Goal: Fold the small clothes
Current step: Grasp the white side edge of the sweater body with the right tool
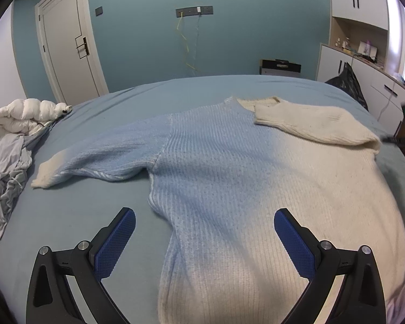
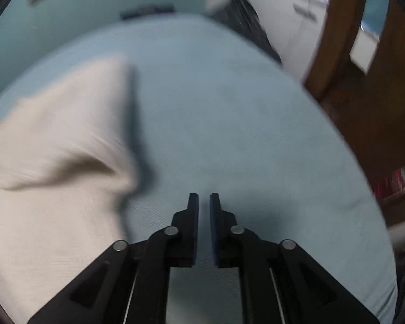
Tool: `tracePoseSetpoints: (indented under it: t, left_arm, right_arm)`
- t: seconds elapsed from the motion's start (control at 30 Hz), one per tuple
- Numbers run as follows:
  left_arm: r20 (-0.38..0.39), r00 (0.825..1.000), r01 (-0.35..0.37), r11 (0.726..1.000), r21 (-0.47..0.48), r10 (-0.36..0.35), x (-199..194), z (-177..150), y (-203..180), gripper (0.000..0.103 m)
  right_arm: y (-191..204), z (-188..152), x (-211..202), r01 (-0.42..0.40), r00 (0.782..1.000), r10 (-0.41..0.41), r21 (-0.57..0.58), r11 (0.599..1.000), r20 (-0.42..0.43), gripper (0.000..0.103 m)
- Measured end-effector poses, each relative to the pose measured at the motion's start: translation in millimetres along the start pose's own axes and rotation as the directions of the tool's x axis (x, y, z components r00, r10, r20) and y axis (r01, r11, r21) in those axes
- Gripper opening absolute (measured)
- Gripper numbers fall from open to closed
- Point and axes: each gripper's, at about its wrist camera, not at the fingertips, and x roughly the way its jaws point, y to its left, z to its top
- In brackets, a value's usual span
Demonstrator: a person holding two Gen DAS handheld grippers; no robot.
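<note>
Over on the left, a heap of crumpled white and grey clothes point(image 1: 10, 145) sits at the left edge of the pale blue bed sheet point(image 1: 67, 216). Next along, the ribbed knit sweater fading from light blue to cream point(image 1: 229, 189) lies flat across the middle of the bed, body running from the near edge toward the far one. Its left sleeve point(image 1: 94, 156) stretches out sideways toward that heap, while the right sleeve point(image 1: 316, 124) is already folded in across the chest. The left gripper point(image 1: 205, 232) hovers over the sweater's near left side, jaws wide apart and empty; the outstretched sleeve lies up and to its left, so this hand looks the nearer one for the next fold. The right gripper point(image 2: 203, 202) hangs over bare sheet beyond the sweater's right edge, jaws only a narrow gap apart, nothing between them. Behind: a teal wall point(image 1: 202, 40), a white door point(image 1: 67, 40), white cabinets point(image 1: 364, 54).
</note>
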Motion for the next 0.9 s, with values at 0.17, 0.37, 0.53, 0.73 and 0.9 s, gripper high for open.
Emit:
tracePoseSetpoints:
  t: [0.17, 0.37, 0.53, 0.73, 0.9]
  left_arm:
    - [-0.016, 1.000, -0.014, 1.000, -0.002, 0.014, 4.2, -0.7, 4.6, 0.103]
    - [-0.073, 0.997, -0.022, 0.999, -0.037, 0.019, 19.2, -3.4, 17.9, 0.103]
    - [-0.089, 0.996, 0.002, 0.998, -0.069, -0.008, 25.0, -4.7, 23.9, 0.103]
    - [-0.096, 0.995, 0.020, 0.995, -0.099, -0.030, 25.8, -2.9, 30.2, 0.103]
    - [-0.078, 0.997, 0.011, 0.993, -0.118, -0.020, 21.5, -1.0, 33.0, 0.103]
  right_arm:
    - [125.1, 27.7, -47.2, -0.194, 0.970, 0.222, -0.229, 0.954, 0.101, 0.102]
    - [299.3, 20.4, -39.1, -0.334, 0.940, 0.331, -0.441, 0.833, -0.086, 0.102]
    - [337.9, 30.9, 23.1, -0.262, 0.964, 0.210, -0.483, 0.835, -0.161, 0.085]
    - [326.3, 42.9, 14.9, -0.297, 0.951, 0.234, -0.389, 0.872, -0.203, 0.011]
    - [295.3, 66.3, -28.1, -0.317, 0.946, 0.319, -0.341, 0.885, -0.051, 0.009]
